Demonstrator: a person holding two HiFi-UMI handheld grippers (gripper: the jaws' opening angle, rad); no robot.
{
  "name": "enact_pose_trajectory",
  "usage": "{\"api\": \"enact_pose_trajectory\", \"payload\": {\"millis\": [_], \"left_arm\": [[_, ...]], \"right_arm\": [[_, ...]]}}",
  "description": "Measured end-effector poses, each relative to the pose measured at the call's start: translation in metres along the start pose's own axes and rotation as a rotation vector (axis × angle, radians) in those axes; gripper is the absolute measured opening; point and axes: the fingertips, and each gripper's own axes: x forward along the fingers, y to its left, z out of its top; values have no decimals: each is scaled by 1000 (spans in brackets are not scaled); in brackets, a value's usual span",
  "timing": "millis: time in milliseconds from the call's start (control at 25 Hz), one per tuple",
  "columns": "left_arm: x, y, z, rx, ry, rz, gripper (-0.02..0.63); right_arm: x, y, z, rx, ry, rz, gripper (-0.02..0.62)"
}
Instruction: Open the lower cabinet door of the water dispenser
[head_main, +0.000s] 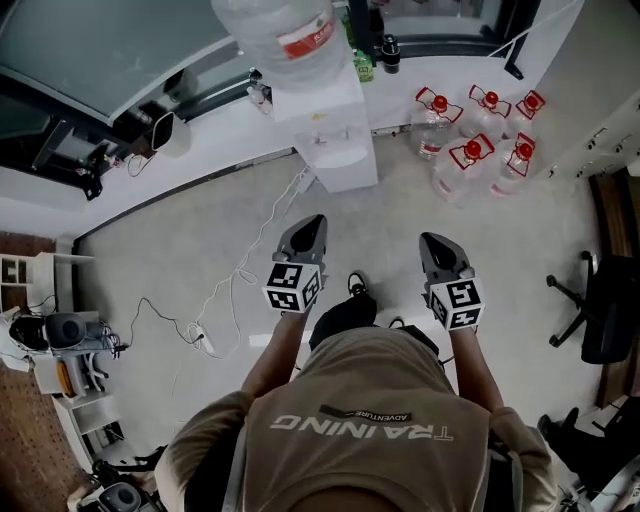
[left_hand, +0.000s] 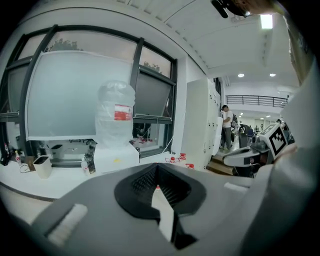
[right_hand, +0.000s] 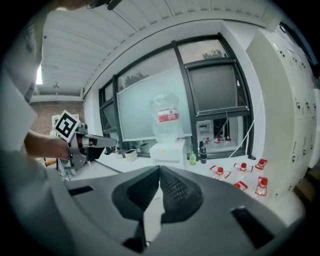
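On the far left, a shelf (head_main: 62, 345) with small machines was cut off by the edge of the head view. A white cord (head_main: 245, 275) ran over the floor (head_main: 180, 250) to a power strip (head_main: 203, 341). The left claw (head_main: 312, 222) was held out over the floor, pointing toward the water dispenser (head_main: 335, 135) but well apart from it. In the left gripper view its two jaws met at the tips, with nothing between them. The dispenser stood against the long white surface (head_main: 215, 140) under the window. A big clear bottle (head_main: 275, 30) sat on top of it, and the head view cut off the bottle's upper part. The lower cabinet door was hard to pick out. From above, the dispenser's front showed only as a squashed strip. In both gripper views the claw bodies hid its lower half, so I could not tell if the door was open or closed. A small green bottle (head_main: 363, 65) stood just beside the dispenser. The right claw (head_main: 432, 240) also pointed that way, with its jaws pressed together and nothing in them. Farther right, water jugs (head_main: 470, 155) with red caps stood on the floor near the wall. At the far right, a black chair (head_main: 595, 310) was partly cut off.
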Motion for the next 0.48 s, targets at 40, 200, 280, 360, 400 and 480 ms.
{"api": "enact_pose_trajectory", "payload": {"millis": [40,200,280,360,400,480], "left_arm": [[5,10,5,5,-10,-4,0],[27,50,9,26,-18,-39,0],[40,71,7,34,-4,-49,0],[56,86,11,40,1,-61,0],[65,92,15,43,-4,-68,0],[80,102,23,48,-13,-75,0]], "right_arm": [[10,-1,5,-7,5,-9,9],[54,0,28,-33,0,-41,9],[79,3,37,-35,-7,-52,9],[100,3,43,-33,4,-55,9],[109,2,46,-40,17,-56,9],[127,0,51,-85,41,-64,9]]}}
